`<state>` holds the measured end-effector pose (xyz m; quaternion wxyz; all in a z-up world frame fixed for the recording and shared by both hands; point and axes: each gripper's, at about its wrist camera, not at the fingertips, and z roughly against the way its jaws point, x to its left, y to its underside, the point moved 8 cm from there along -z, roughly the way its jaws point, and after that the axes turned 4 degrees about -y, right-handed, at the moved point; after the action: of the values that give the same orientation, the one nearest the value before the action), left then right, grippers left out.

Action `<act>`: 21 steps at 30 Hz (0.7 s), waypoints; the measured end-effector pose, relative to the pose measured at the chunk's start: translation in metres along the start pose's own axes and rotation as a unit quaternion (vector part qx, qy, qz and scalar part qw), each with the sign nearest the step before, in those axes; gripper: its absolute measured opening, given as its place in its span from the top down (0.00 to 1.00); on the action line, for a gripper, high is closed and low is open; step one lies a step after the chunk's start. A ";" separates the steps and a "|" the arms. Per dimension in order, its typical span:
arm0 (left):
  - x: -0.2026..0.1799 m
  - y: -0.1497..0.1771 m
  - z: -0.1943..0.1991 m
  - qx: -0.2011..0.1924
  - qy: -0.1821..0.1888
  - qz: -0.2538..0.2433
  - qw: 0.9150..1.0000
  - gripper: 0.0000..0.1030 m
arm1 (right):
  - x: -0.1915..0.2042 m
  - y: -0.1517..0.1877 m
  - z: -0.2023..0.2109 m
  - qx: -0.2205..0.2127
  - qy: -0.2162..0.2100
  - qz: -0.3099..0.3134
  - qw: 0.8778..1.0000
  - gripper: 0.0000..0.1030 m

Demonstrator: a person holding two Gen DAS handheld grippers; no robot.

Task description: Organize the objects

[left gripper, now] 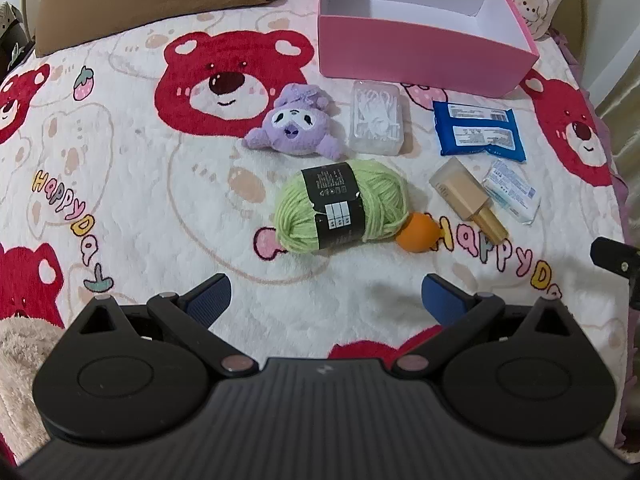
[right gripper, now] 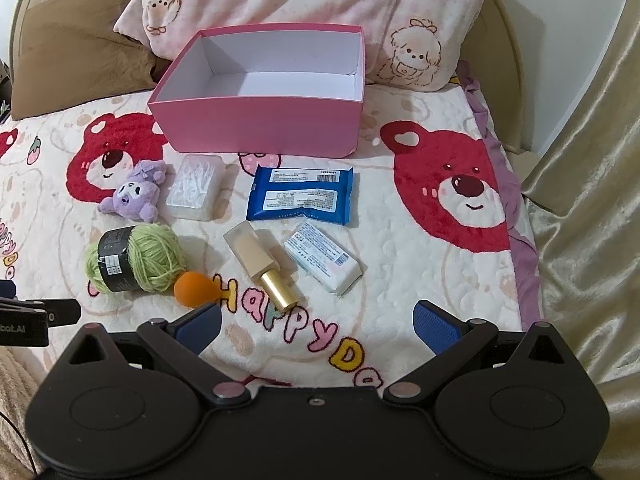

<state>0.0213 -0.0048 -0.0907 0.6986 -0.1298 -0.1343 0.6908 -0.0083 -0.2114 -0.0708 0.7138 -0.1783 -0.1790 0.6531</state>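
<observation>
Both grippers were hanging over the blanket (right gripper: 400, 264) with nothing in them when I looked. My left gripper (left gripper: 326, 300) had its blue pads spread wide apart, and the right gripper (right gripper: 316, 326) was the same, jaws well apart with only bedding between them.

All the stuff to sort was laid out on the bear-print blanket in front of the pink box (right gripper: 260, 128), which sat open at the far end by the pillows (right gripper: 320, 8), white inside, nothing in it that I could see. Nearest the left gripper was the green yarn ball (left gripper: 340, 208) with its black label, and an orange makeup sponge (left gripper: 418, 234) was touching the yarn's right side. Right of that lay the foundation bottle (left gripper: 466, 196) on its side, gold cap pointing toward me, with a small white packet (left gripper: 510, 192) just beside it. Further back, in a row close to the box front, were the purple plush (left gripper: 294, 124), a clear plastic case (left gripper: 376, 118) of white bits I couldn't make out, and a blue wipes pack (left gripper: 478, 130).

From the right wrist view the bottle (right gripper: 260, 264) sat about straight ahead of the left pad, the packet (right gripper: 324, 258) a bit right of it. A black corner of the other gripper poked into each view's edge.
</observation>
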 end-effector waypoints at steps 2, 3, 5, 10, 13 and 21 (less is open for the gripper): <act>0.000 0.001 -0.001 0.002 0.000 0.001 1.000 0.00 | 0.000 0.000 0.000 0.001 0.000 0.000 1.000 0.00; 0.000 0.000 -0.002 0.002 0.000 0.001 1.000 0.00 | 0.000 0.000 0.000 0.002 0.000 0.000 1.000 0.00; 0.000 0.000 -0.002 0.002 -0.001 0.001 1.000 0.00 | 0.000 0.000 0.000 0.002 0.000 0.000 1.000 0.00; 0.000 0.000 -0.002 0.002 0.000 0.001 1.000 0.00 | 0.000 0.001 -0.001 0.003 0.000 0.000 1.000 0.00; 0.000 0.000 -0.002 0.002 0.000 0.001 1.000 0.00 | 0.000 0.001 -0.001 0.002 0.000 0.000 1.000 0.00; 0.000 0.000 -0.002 0.003 0.000 0.002 1.000 0.00 | 0.000 0.002 -0.001 0.002 0.002 0.001 1.000 0.00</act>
<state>0.0216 -0.0045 -0.0922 0.6975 -0.1285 -0.1320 0.6925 -0.0089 -0.2113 -0.0728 0.7135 -0.1783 -0.1761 0.6542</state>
